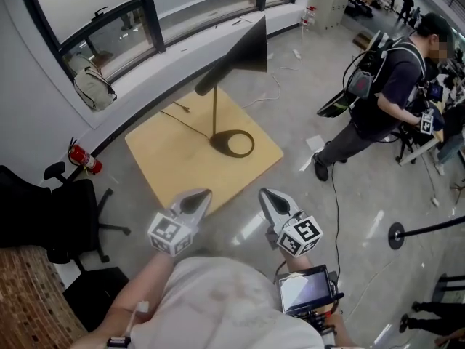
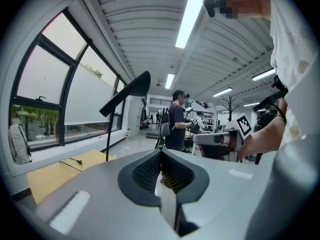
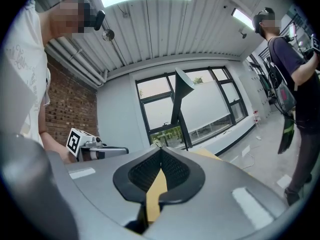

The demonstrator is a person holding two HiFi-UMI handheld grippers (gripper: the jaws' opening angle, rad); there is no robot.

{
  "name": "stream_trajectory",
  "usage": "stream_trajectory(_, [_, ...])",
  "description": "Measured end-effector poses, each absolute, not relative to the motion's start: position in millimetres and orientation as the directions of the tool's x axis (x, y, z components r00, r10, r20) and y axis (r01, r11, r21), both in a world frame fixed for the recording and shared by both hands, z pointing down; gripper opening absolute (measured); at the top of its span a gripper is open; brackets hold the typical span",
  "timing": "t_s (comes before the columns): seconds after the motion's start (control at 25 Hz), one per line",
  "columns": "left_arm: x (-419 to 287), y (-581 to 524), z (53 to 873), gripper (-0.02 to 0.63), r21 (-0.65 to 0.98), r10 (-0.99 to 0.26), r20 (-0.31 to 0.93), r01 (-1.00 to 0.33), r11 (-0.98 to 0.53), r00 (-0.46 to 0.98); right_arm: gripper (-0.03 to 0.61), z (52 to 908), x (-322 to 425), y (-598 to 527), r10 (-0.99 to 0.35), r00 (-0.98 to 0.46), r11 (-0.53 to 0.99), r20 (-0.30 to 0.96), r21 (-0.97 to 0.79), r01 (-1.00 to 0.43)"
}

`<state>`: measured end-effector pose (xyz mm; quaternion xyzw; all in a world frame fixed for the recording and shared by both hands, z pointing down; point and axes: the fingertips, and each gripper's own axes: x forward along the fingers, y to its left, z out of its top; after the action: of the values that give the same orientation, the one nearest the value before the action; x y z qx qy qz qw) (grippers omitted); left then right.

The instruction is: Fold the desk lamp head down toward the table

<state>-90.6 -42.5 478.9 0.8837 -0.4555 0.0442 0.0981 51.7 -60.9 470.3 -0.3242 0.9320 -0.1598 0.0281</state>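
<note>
A black desk lamp stands on a small yellow table [image 1: 178, 167]. Its ring base [image 1: 233, 143] lies flat, a thin stem [image 1: 213, 111] rises from it, and the cone head [image 1: 244, 48] is raised high and tilted. Both grippers hover short of the table's near edge, apart from the lamp. My left gripper [image 1: 200, 195] is shut with nothing in it, and so is my right gripper [image 1: 268, 193]. In the left gripper view the lamp head [image 2: 128, 93] shows beyond the shut left gripper [image 2: 161, 152]. In the right gripper view the lamp head [image 3: 181, 86] rises past the shut right gripper [image 3: 160, 148].
The lamp's cable [image 1: 186, 123] trails across the table. A fire extinguisher [image 1: 85, 158] and a black office chair [image 1: 67, 203] stand at the left. A backpack [image 1: 92, 84] rests on the window sill. A person [image 1: 385, 93] stands at the right, near a round stand base [image 1: 396, 235].
</note>
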Motion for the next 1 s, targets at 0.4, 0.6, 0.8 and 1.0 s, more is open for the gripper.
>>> stream_trajectory(0.4, [-121.5, -100.8, 469.3, 0.002, 0.15, -0.783, 0.117, -0.791, -0.594, 0.61, 0.013, 458.9, 26.6, -114.6, -0.646, -0.76, 0.727, 0.064, -0.251, -0.639])
stream_trajectory(0.6, [-128.5, -135.6, 464.3, 0.002, 0.147, -0.792, 0.101, -0.796, -0.587, 0.603, 0.012, 437.3, 13.6, -151.9, -0.634, -0.772, 0.747, 0.05, -0.22, -0.627])
stream_trajectory(0.8, [-141.4, -158.2, 462.9, 0.002, 0.14, -0.783, 0.102, -0.788, -0.6, 0.614, 0.012, 424.3, -2.2, -171.8, -0.639, -0.769, 0.749, 0.029, -0.207, -0.63])
stream_trajectory(1.0, [-150.2, -180.0, 455.4, 0.002, 0.128, -0.782, 0.085, -0.785, -0.606, 0.617, 0.012, 414.5, -7.8, -184.4, -0.638, -0.77, 0.752, 0.03, -0.188, -0.631])
